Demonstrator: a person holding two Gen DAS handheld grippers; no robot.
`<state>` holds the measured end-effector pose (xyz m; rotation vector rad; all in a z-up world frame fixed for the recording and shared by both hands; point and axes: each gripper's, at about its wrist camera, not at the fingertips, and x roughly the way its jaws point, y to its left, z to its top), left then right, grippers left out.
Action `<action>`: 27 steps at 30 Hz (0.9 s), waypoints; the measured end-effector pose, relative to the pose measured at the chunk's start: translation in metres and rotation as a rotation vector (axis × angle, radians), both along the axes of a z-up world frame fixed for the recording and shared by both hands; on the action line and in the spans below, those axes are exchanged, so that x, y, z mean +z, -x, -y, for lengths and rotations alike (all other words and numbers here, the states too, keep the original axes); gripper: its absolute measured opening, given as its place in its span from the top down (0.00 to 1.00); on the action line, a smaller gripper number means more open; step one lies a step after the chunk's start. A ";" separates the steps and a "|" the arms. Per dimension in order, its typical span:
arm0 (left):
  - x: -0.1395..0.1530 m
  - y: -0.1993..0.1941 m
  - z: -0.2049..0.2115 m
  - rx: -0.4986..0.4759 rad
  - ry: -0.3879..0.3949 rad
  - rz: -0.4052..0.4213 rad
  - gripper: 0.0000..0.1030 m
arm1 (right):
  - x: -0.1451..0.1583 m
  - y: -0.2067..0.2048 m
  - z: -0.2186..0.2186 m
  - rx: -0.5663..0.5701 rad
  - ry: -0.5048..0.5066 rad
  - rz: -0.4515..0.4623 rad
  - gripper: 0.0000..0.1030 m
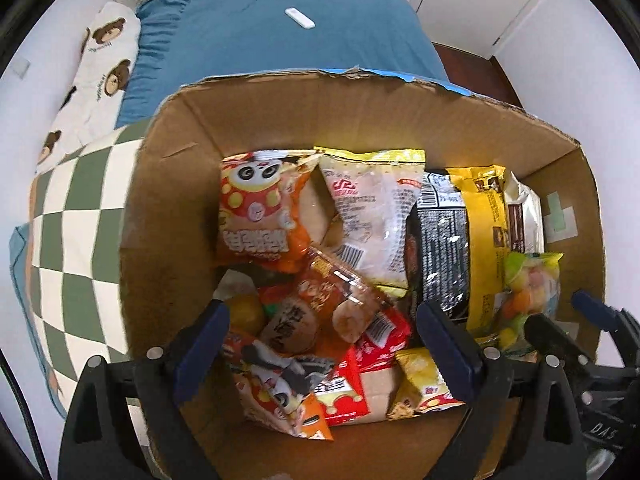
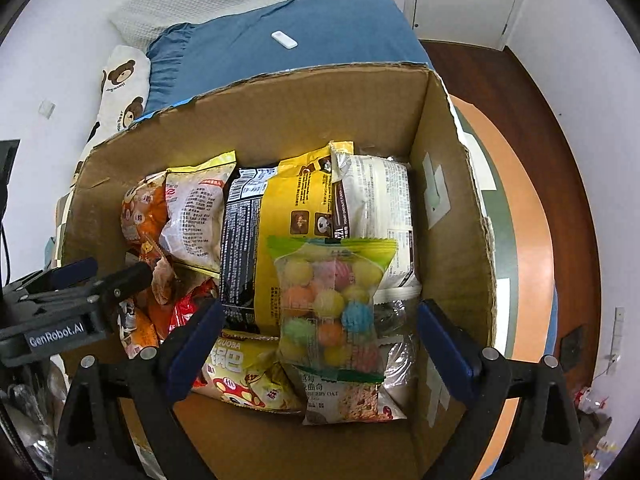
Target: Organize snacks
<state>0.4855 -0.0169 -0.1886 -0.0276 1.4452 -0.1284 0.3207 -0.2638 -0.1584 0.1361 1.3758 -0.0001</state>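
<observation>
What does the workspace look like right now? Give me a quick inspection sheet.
Surface: open brown cardboard box beside a blue-sheeted bed.
Job's things: snack packets inside; row along the far wall includes an orange panda-print bag and a yellow foil bag; a clear bag of coloured puffed balls lies on top.
Clutter: loose red and orange packets heaped on the box's left side.
Grippers: left gripper and right gripper over the box, jaws open, holding nothing.
Cables: dark cable at the left edge.
Surroundings: small white remote on the bed, bear-print pillow, checkered blanket, wooden floor.
</observation>
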 end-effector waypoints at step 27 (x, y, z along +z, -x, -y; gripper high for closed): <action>0.117 0.131 -0.019 0.012 -0.046 0.364 0.07 | 0.105 0.121 -0.017 0.056 0.040 0.285 0.02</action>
